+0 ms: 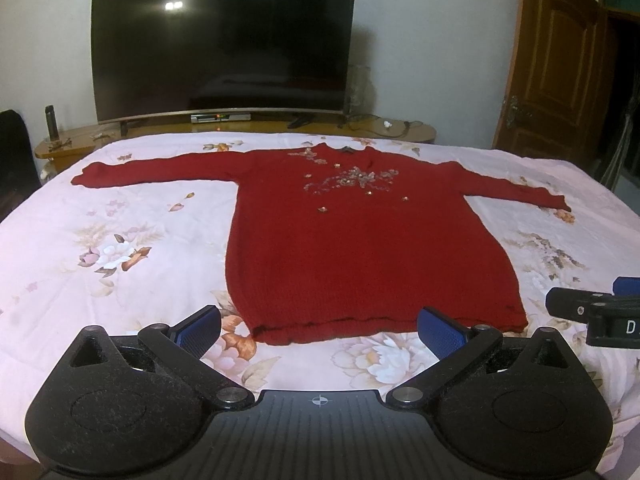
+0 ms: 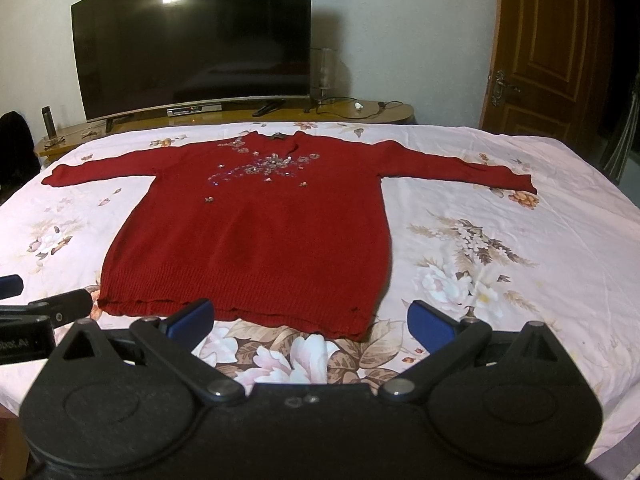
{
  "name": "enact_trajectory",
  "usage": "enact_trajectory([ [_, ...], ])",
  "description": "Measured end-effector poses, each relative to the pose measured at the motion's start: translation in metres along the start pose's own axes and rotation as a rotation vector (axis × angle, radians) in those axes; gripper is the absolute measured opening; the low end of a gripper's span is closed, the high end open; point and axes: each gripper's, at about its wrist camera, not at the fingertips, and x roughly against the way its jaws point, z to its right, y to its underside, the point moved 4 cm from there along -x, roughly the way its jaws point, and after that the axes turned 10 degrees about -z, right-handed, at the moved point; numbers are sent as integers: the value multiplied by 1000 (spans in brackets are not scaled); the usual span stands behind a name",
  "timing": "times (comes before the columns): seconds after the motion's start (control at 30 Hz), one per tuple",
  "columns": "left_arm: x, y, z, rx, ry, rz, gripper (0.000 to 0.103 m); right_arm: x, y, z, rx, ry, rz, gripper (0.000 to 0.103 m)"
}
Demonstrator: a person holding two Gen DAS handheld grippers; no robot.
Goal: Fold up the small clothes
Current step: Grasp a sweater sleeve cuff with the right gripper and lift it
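Dark television beside wooden door

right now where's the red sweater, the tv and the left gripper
red sweater (image 1: 360, 248): left wrist view, middle of its body
tv (image 1: 224, 40): left wrist view, centre of the dark screen
left gripper (image 1: 319, 330): left wrist view, midway between its open fingertips

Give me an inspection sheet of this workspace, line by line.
Surface: bed under a pink floral sheet.
Job's things: red sweater lies flat, front up, sleeves spread, hem nearest the tools, unfolded.
Clutter: nothing seen on the bed.
Grippers: left tool open, empty, near the hem; right tool open, empty, near the hem's right corner.
Cables: black cables on the TV stand.
Surroundings: dark TV, set-top box, bottle, wooden door.
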Motion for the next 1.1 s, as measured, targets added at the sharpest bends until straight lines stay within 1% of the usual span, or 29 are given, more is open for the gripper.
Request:
enact_trajectory([
  [0.13, -7, -9, -6, 13, 2, -18, 103, -3, -4, 0, -6, -2, -1, 102],
  [0.3, -24, -24, -15, 97, 68, -31, 103, -17, -14, 4, -19, -3, -5, 102],
  [0.4, -40, -36, -15, 93, 84, -35, 103, -29, -23, 11, -39, 10, -1, 102],
  [0.5, -61, -54, -13, 77, 30, -16, 103, -46, -37, 23, -69, 25, -2, 102],
  [0.57, -79, -70, -12, 65, -2, -16, 103, -60, -46, 30, -80, 12, -9, 102],
  [0.63, -100, -87, -11, 54, 6, -22, 103, -74, -58, 37, -98, 17, -7, 102],
  [0.7, -129, -105, -10, 28, 4, -52, 103, -92, -74, 46, -122, 7, -1, 102],
  [0.73, -142, -114, -11, 25, 6, -58, 103, -101, -82, 50, -134, 11, 2, 101],
  [0.77, -153, -122, -10, 29, 25, -60, 103, -109, -91, 55, -147, 18, 9, 100],
  [0.83, -178, -143, -9, 45, 84, -65, 103, -125, -113, 68, -183, 19, 34, 91],
  [0.87, -188, -153, -7, 50, 91, -62, 103, -133, -124, 76, -203, 29, 48, 90],
  [0.93, -212, -173, -2, 44, 83, -54, 103, -145, -145, 95, -238, 65, 84, 89],
  [1.0, -236, -189, 5, 40, 68, -63, 103, -155, -163, 114, -261, 92, 115, 88],
  [1.07, -261, -202, 10, 64, 66, -84, 103, -167, -178, 140, -288, 125, 137, 82],
  [1.1, -270, -205, 10, 75, 63, -89, 103, -173, -184, 154, -306, 134, 140, 76],
])
